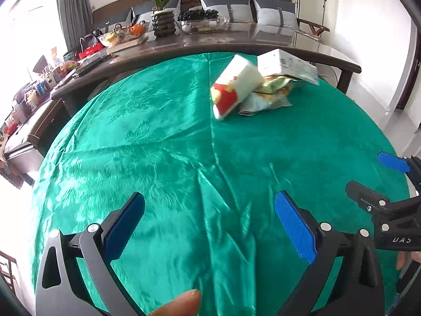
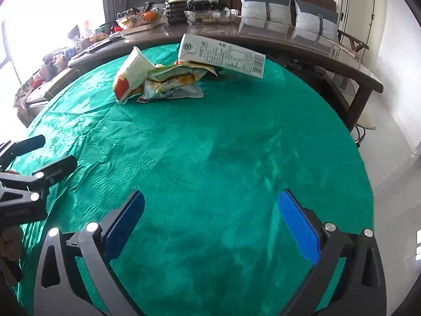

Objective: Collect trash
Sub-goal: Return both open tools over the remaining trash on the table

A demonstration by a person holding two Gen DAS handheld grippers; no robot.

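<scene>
In the left wrist view, I am holding my left gripper (image 1: 209,226) with its blue pads spread wide and nothing between them, above the near part of the desk (image 1: 131,144) with its green cloth. The trash pile is lying ahead and slightly to the right of this gripper, well apart from it on the far side of the desk: a red-and-white carton (image 1: 234,87) is leaning on its left, crumpled wrappers (image 1: 265,97) are lying in the middle, and a white box (image 1: 285,65) is resting on top at the right. My right gripper (image 1: 373,176) is showing at the right edge, also spread. In the right wrist view, I am holding my right gripper (image 2: 210,223) wide apart and empty, and the pile is sitting ahead and to the left of it, again well apart. The white box (image 2: 223,55) is running with its long axis left to right across my line of approach, one end propped on the wrappers (image 2: 171,84); the carton (image 2: 131,76) is tilting up at the left. I am judging both grippers about equally far from the pile.
</scene>
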